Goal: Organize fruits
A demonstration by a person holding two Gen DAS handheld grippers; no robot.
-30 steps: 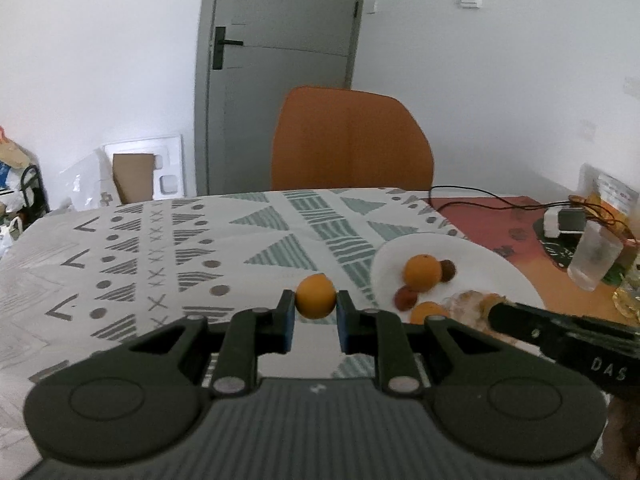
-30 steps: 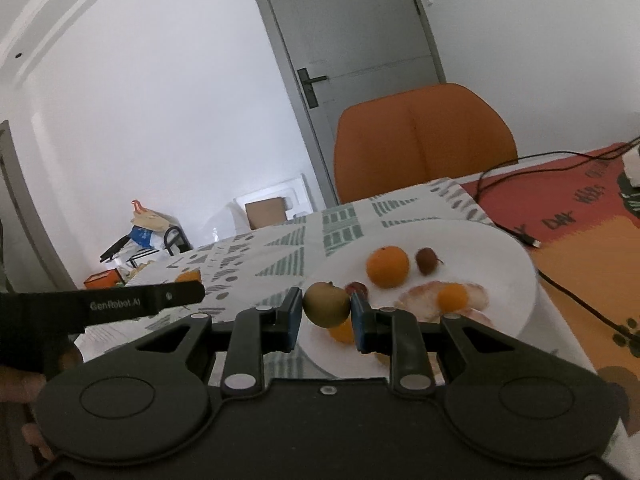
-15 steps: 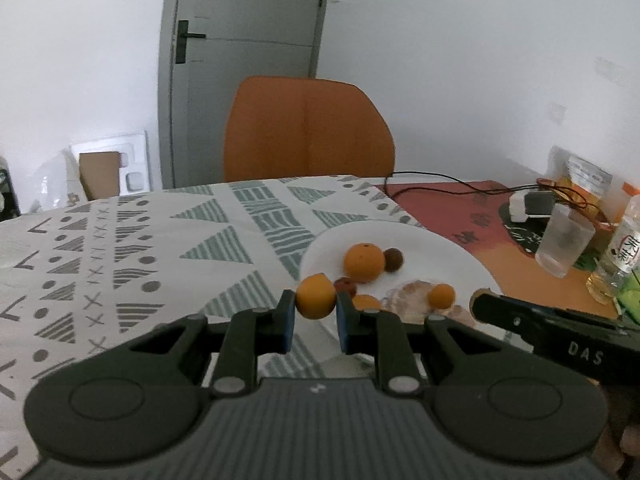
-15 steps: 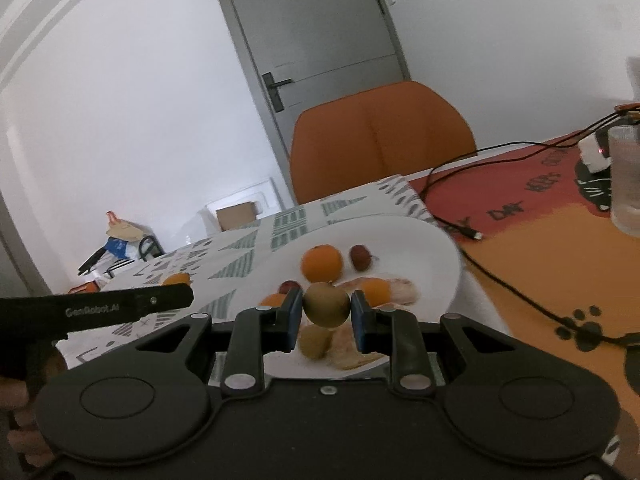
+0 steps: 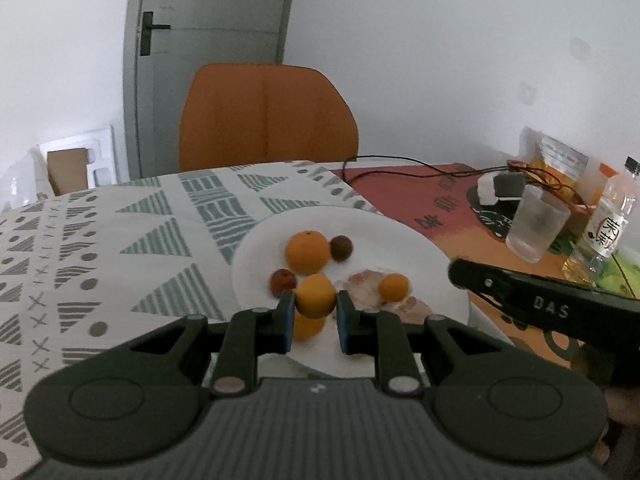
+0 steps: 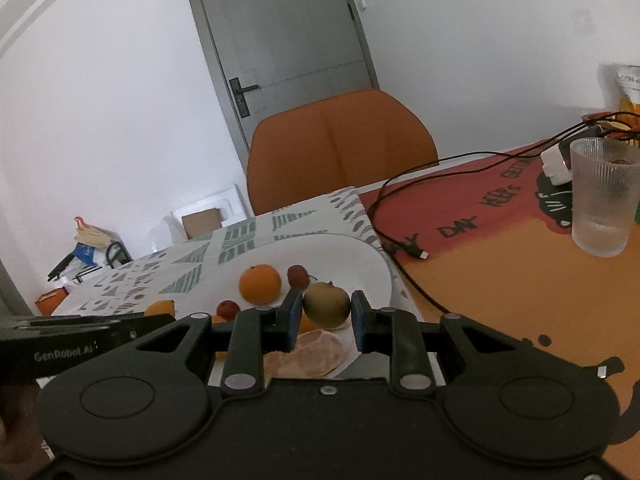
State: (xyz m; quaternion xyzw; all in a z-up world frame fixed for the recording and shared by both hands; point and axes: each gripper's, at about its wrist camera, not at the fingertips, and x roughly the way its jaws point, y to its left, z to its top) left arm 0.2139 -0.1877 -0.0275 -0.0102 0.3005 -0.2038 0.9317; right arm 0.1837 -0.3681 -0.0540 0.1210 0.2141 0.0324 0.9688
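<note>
While a big orange and a few small fruits already sit on the white plate, two aren't down yet. The left gripper pinches a small orange fruit, and the right gripper pinches a greenish-brown fruit, both over the plate.

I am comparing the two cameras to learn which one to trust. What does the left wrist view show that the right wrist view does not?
Only the left wrist view shows the left gripper shut on a small orange fruit, plus a bottle at the right edge.

Only the right wrist view shows the right gripper shut on a greenish-brown fruit, and bags on the floor.

Both show the white plate with a large orange and small dark red fruits, the ribbed glass, the orange chair and the grey door.
</note>
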